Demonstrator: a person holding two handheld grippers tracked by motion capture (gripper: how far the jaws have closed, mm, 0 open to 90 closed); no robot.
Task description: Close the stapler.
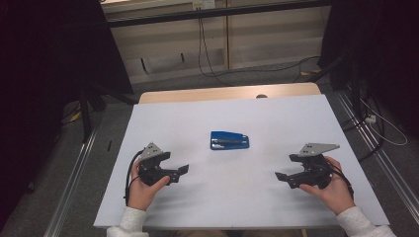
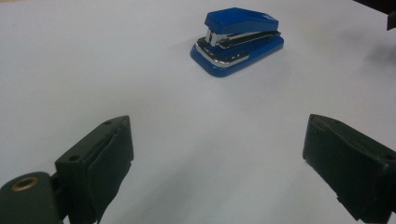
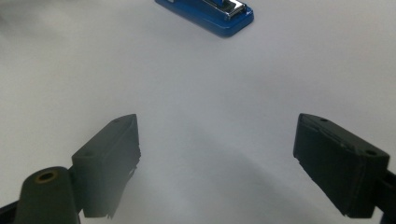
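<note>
A blue stapler (image 1: 229,140) lies flat at the middle of the white table top (image 1: 197,118). My left gripper (image 1: 179,172) rests low at the front left, held in a hand, its jaws wide open and empty, pointing toward the centre. In the left gripper view the stapler (image 2: 238,42) sits well ahead of the open gripper (image 2: 217,156). My right gripper (image 1: 282,177) is at the front right, also open and empty. In the right gripper view the stapler (image 3: 210,14) lies far ahead at the top edge, beyond the open gripper (image 3: 217,154).
The wooden table edge (image 1: 227,93) shows past the white sheet at the back. Cables (image 1: 207,59) run on the floor beyond it, and dark curtains hang at both sides. A metal rail (image 1: 74,173) runs along the floor at the left.
</note>
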